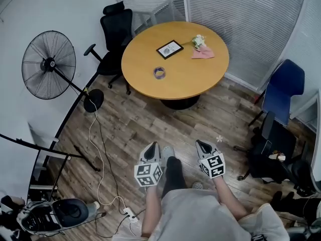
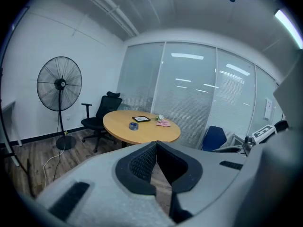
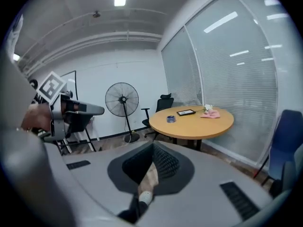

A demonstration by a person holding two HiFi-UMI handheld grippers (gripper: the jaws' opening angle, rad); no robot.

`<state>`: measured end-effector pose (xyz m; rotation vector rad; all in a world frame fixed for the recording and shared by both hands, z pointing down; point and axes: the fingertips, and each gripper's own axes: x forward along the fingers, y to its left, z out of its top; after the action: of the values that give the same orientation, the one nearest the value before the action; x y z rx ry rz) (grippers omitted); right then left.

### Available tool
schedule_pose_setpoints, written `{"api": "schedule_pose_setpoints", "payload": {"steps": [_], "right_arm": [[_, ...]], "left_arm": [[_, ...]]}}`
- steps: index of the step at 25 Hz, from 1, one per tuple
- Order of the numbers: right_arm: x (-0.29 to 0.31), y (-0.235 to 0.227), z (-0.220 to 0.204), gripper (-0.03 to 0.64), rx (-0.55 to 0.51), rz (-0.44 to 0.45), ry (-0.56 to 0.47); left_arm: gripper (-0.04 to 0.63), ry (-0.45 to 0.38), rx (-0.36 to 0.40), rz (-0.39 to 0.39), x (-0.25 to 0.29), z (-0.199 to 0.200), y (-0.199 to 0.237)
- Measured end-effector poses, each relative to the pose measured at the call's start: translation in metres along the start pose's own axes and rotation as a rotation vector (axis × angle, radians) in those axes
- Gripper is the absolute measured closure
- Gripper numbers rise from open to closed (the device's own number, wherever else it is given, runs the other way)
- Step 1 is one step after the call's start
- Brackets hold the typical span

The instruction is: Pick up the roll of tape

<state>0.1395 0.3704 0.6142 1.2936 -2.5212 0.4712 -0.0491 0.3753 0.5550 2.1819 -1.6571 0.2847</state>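
Left tool and right tool closed, empty; approach the far bench; open one beside the roll of tape.

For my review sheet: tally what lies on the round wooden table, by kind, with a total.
roll of tape: 1
framed picture: 1
pink cloth: 1
bunch of white flowers: 1
Total: 4
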Motion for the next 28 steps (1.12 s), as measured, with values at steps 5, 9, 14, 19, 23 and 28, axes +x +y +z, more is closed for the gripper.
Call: {"api": "schedule_pose_setpoints", "payload": {"steps": [5, 9, 14, 19, 23, 28], "right_arm": [[0.07, -0.026, 0.041, 0.62, -0.013, -0.054, -0.012], [0.125, -0.041, 0.073, 0.62, 0.031, -0.096, -0.026], [0.204, -0.04, 0.102, 0.62, 0.081, -0.091, -0.017], [0.268, -0.033, 0.126, 0.62, 0.117, -0.082, -0.011], [0.295, -0.025, 0.135, 0.62, 0.112, -0.069, 0.001], [0.315, -0.023, 0.139, 0.62, 0.096, -0.076, 0.018]], "left_arm": [[0.586, 0.016, 0.015, -0.043, 0.07, 0.039, 0.039], [0.586, 0.018, 0.029, -0.07, 0.122, 0.082, 0.076], [0.586, 0.019, 0.026, -0.092, 0.179, 0.126, 0.132], [0.586, 0.021, 0.019, -0.113, 0.216, 0.153, 0.183], [0.586, -0.033, 0.001, -0.112, 0.23, 0.174, 0.21], [0.586, -0.017, 0.0, -0.141, 0.24, 0.175, 0.22]]}}
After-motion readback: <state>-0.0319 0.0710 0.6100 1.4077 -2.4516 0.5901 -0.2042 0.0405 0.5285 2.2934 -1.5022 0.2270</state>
